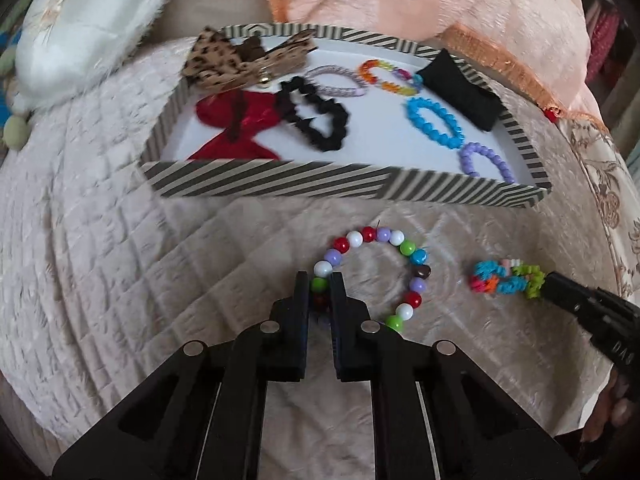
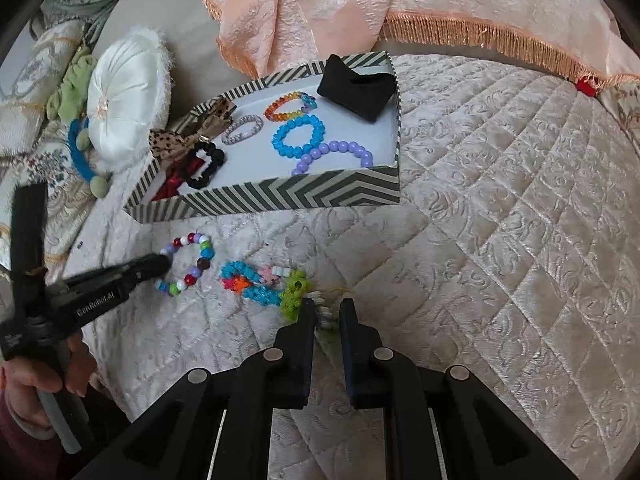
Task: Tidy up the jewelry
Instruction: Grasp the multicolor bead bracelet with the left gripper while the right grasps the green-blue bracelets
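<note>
Jewelry lies partly in a striped box (image 1: 280,190) and partly on the quilt (image 1: 120,280) in front of it. Behind the box are a peach fringed cloth (image 2: 320,8) and a white round cushion (image 2: 128,100).

Inside the box, on its white floor, lie a leopard bow (image 1: 236,60), a red bow (image 1: 236,128), a black scrunchie (image 1: 316,116), a black pouch (image 1: 460,94) in the far right corner, a blue bracelet (image 1: 436,122), a purple bracelet (image 1: 484,160), a rainbow bracelet (image 1: 388,76) and a grey hair tie (image 1: 336,80).

On the quilt, just in front of the box, lies a bead bracelet (image 1: 376,276) of white, red, purple, green and blue beads. To its right, near but apart, is a woven bracelet (image 1: 508,280) of blue, orange and green.

The left gripper (image 1: 320,284) is clenched on the near-left side of the bead bracelet, a green bead showing between its fingers. The right gripper (image 2: 326,312) is clamped on the green end of the woven bracelet, with strands pinched between its fingers (image 2: 308,316). A hand (image 2: 24,392) grasps the left gripper's handle.
</note>
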Demonstrator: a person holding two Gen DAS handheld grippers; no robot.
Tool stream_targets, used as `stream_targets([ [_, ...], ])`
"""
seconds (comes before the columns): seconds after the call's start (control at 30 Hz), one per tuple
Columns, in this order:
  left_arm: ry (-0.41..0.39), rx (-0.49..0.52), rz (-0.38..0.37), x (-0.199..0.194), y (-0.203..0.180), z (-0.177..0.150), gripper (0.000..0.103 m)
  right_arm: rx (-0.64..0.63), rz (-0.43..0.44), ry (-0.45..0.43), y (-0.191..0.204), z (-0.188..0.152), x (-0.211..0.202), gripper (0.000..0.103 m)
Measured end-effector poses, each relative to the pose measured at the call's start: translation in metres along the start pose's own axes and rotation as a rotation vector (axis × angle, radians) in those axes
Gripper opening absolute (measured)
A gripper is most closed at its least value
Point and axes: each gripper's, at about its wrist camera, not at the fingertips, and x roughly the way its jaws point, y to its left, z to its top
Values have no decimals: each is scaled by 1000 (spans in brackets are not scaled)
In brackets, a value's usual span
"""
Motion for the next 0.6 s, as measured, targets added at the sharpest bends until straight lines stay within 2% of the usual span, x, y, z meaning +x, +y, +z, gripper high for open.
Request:
stream_targets([
  [0.07,1,-6,-2,-1,3,-3,8,5,9,-24,2,1,-5,23],
  [0.1,0,-8,-4,-1,4,-4,8,9,16,-39,3,2,-8,38],
  [0.13,0,-8,-5,-2,4,-5,8,13,25,-50,4,2,-10,46],
  [0.3,3,-17,-8,-1,6,-6,8,-11,62,-42,11,3,-8,46],
  [0.4,-1,-15,0,-1,4,-5,8,-60,49,-6,19,1,3,46],
  [0.47,-2,-14,3,0,2,-4,8,-91,1,16,22,0,12,45],
  [0.53,-3,-17,1,-1,2,-4,8,-88,-21,22,19,-1,15,26],
  [0.57,-5,-16,-1,-1,2,-4,8,-73,-3,8,17,1,12,23],
  [0.6,-8,-16,-3,-3,2,-4,8,-57,22,-11,15,2,7,12],
])
